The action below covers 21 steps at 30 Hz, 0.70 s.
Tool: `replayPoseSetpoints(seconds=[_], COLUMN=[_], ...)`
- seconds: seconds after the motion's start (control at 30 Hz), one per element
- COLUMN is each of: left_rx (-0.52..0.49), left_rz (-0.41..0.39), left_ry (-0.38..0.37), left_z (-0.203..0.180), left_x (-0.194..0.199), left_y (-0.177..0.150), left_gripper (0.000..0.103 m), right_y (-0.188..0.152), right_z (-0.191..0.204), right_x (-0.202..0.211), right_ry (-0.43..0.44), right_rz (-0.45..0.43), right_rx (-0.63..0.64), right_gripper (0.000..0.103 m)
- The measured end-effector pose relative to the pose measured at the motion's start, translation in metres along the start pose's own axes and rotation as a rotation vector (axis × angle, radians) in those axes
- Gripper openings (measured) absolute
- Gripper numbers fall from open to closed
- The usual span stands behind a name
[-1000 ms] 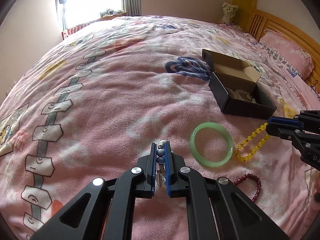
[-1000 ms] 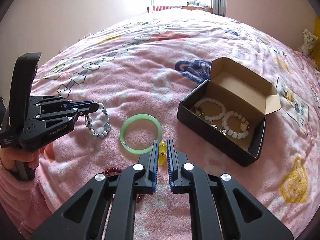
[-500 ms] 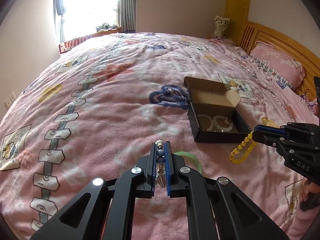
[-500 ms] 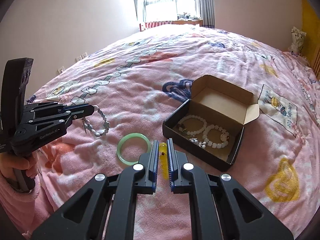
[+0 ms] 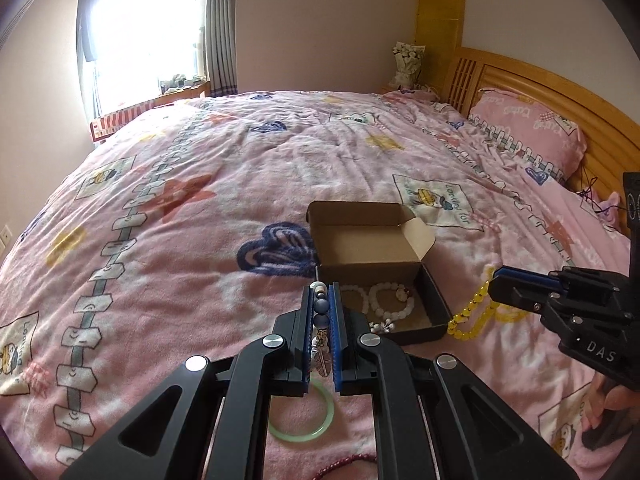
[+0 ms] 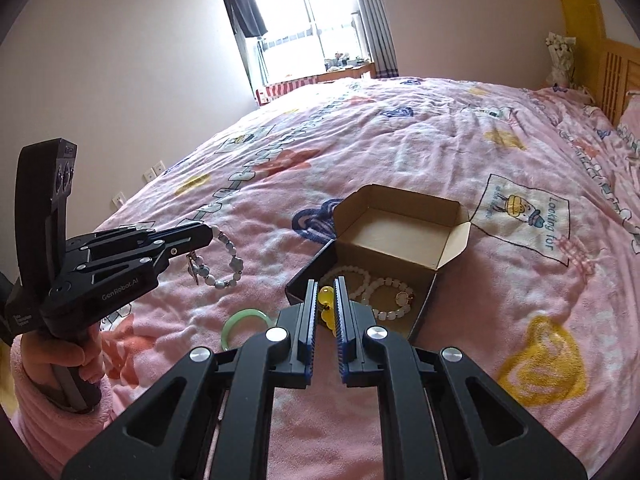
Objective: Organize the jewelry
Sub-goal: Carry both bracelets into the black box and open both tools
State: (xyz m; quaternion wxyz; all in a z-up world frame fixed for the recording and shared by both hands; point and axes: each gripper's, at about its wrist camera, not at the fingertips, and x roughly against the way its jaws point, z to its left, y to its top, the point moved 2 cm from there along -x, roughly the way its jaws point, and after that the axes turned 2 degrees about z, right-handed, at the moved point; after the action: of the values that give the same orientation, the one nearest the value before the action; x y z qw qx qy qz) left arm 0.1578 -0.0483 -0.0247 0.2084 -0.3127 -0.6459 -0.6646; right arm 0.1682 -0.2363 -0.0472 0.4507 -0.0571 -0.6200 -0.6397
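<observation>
My left tongs [image 5: 321, 300] are clamped on a grey-blue beaded bracelet [image 6: 224, 256], which dangles above the pink patterned bed [image 5: 200, 240]. My right tongs [image 6: 323, 300] pinch a yellow beaded bracelet [image 5: 468, 312] just beside the open black cardboard box [image 6: 400, 240] holding white beaded bracelets [image 6: 384, 292]. A pale green jade bangle [image 5: 304, 424] lies on the bed beneath my left tongs.

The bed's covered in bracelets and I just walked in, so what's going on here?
A person is sorting jewelry into the box. The left gripper is shut on a grey bead bracelet, the right gripper on a yellow bead bracelet, both lifted near the box, which already holds white bracelets. A green bangle lies on the bedspread.
</observation>
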Motion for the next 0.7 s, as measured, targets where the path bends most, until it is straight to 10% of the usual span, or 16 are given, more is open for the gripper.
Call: replayPoseSetpoints(seconds=[0.7], left_rx=[-0.046], left_rz=[-0.001], left_ry=[-0.100], left_z=[-0.027], left_x=[-0.058], left_y=[0.048], left_gripper=[0.009], right_y=[0.055], right_z=[-0.025], right_x=[-0.013], right_ry=[-0.011], right_rz=[-0.087], right_rx=[-0.059], right_gripper=[0.009])
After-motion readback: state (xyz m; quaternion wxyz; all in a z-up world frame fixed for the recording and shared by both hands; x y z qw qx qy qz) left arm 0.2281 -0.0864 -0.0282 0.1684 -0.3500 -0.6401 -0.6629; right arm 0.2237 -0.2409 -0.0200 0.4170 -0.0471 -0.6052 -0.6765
